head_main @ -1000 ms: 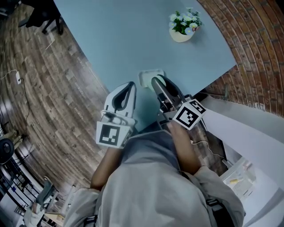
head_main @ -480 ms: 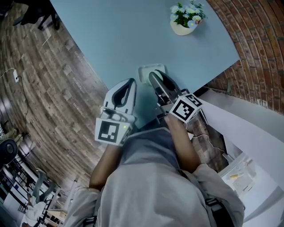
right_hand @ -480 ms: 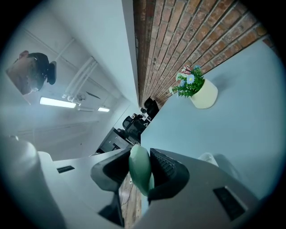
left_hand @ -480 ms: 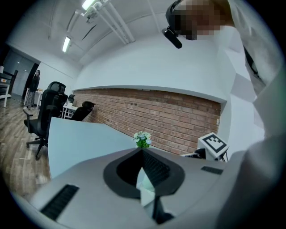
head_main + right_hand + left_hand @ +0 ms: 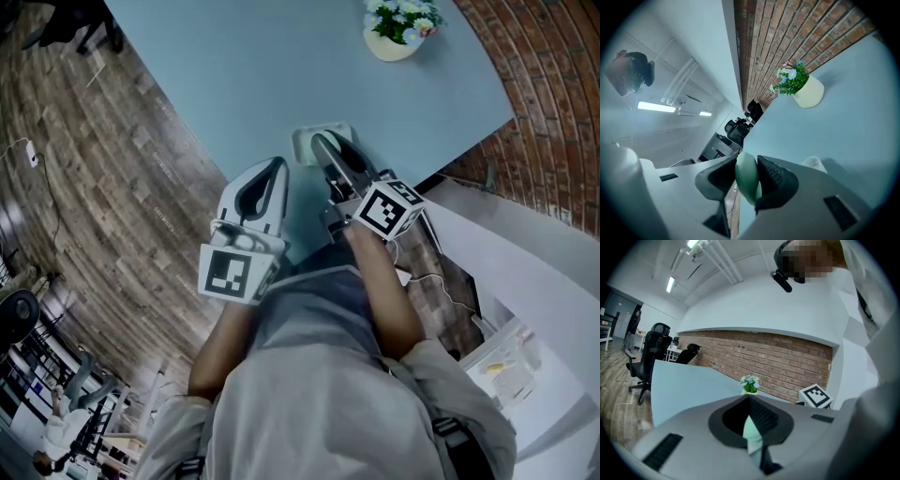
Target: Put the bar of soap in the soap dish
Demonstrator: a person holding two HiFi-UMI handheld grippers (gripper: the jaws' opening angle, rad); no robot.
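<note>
A pale green bar of soap (image 5: 746,180) is pinched upright between the jaws of my right gripper (image 5: 747,161). In the head view that gripper (image 5: 322,141) hangs over the white soap dish (image 5: 307,146) near the front edge of the light blue table (image 5: 244,75). A pale edge of the dish (image 5: 813,163) shows just behind the right jaw. To the left of the dish my left gripper (image 5: 278,162) has its fingertips together and holds nothing. In its own view the left gripper (image 5: 750,398) shows only a pale sliver through the hollow of its jaws.
A small cream pot of flowers (image 5: 394,33) stands at the table's far side, also in the right gripper view (image 5: 806,91). Wooden floor (image 5: 103,187) lies to the left, a brick wall (image 5: 553,94) to the right. Office chairs (image 5: 651,352) stand beyond the table.
Both grippers have sunk toward the table, the right one more. The right gripper has kept the soap and its tips have come over the dish.
</note>
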